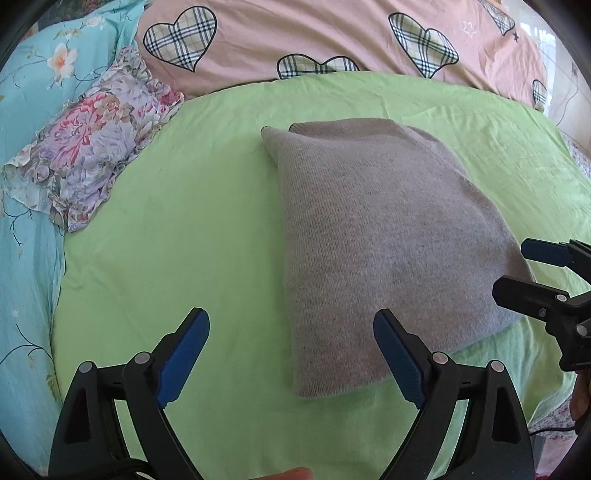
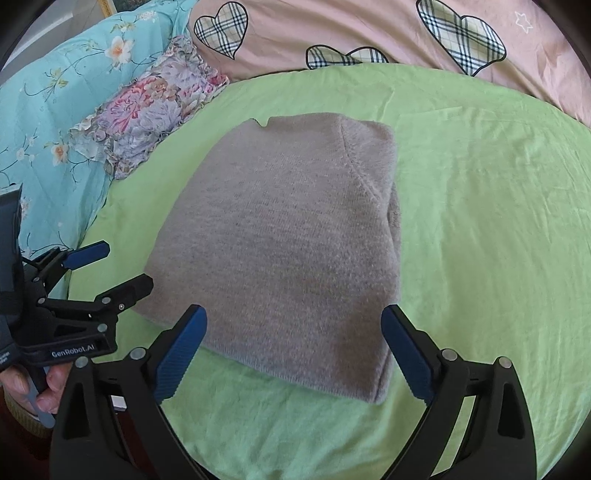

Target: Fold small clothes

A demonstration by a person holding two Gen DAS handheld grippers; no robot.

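The left gripper (image 1: 291,350), black with blue ribbed pads, has its jaws spread wide and grips nothing. It hovers over the near left corner of a folded grey knit sweater (image 1: 373,240); its right pad overlaps the sweater's near edge in the view, and whether it touches cannot be told. The right gripper (image 2: 293,350) is spread just as wide, also empty, above the sweater's near edge; the near hem shows between its two pads. From the left wrist camera, the right gripper enters at the right edge, next to the sweater's near right corner. From the right wrist camera, the left gripper enters at the left edge, by the near left corner, with a hand (image 2: 33,384) holding its handle.

The sweater lies folded into a neat rectangle at the middle of a light green sheet (image 2: 480,221), which is wrinkled. To the far left lies a small ruffled floral cloth (image 1: 92,147), on a turquoise flowered bedcover (image 1: 33,92). Along the far side runs a pink quilt (image 1: 314,33) with plaid hearts.
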